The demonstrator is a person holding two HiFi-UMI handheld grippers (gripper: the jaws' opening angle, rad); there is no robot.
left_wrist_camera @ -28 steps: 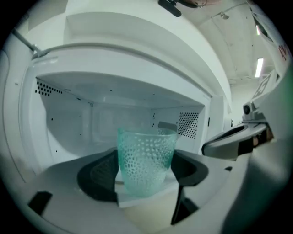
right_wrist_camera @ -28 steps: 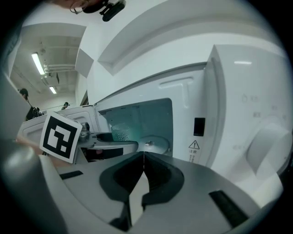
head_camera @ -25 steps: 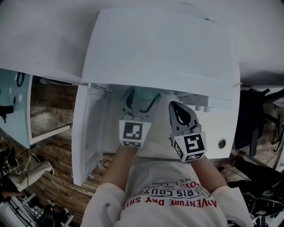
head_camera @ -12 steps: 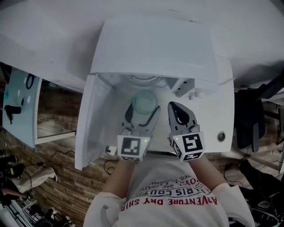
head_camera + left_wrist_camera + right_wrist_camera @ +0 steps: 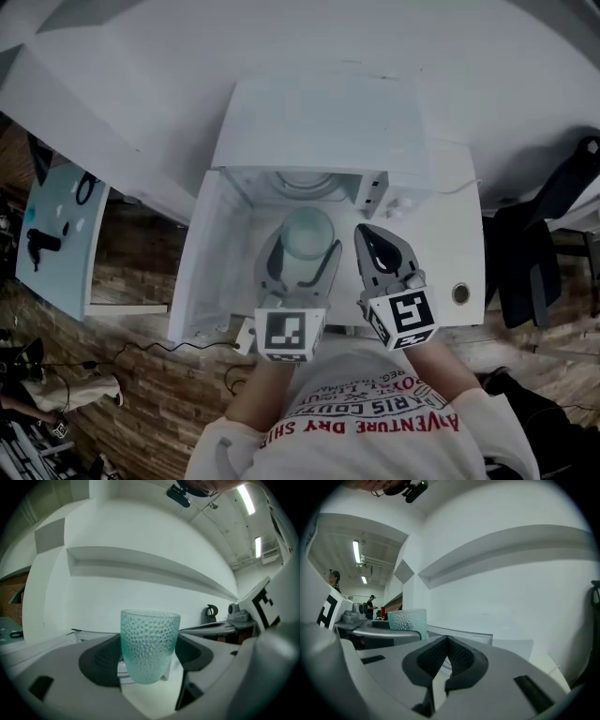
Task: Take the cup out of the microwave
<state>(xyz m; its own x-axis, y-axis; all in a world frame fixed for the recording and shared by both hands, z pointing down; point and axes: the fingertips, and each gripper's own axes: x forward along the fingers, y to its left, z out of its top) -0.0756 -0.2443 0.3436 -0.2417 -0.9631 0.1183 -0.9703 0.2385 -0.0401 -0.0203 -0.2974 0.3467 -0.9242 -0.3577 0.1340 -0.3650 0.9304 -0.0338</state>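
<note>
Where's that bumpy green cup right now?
Head view: the dimpled translucent teal cup is just left of centre, clamped in the left gripper at the mouth of the open white microwave, the right gripper close beside it.

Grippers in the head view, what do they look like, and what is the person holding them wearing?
The left gripper and right gripper both have light grey, curved jaws lined with black textured pads. At its rear each carries a white cube printed with black square markers. No cables show. The person wears a white top with red lettering.
</note>
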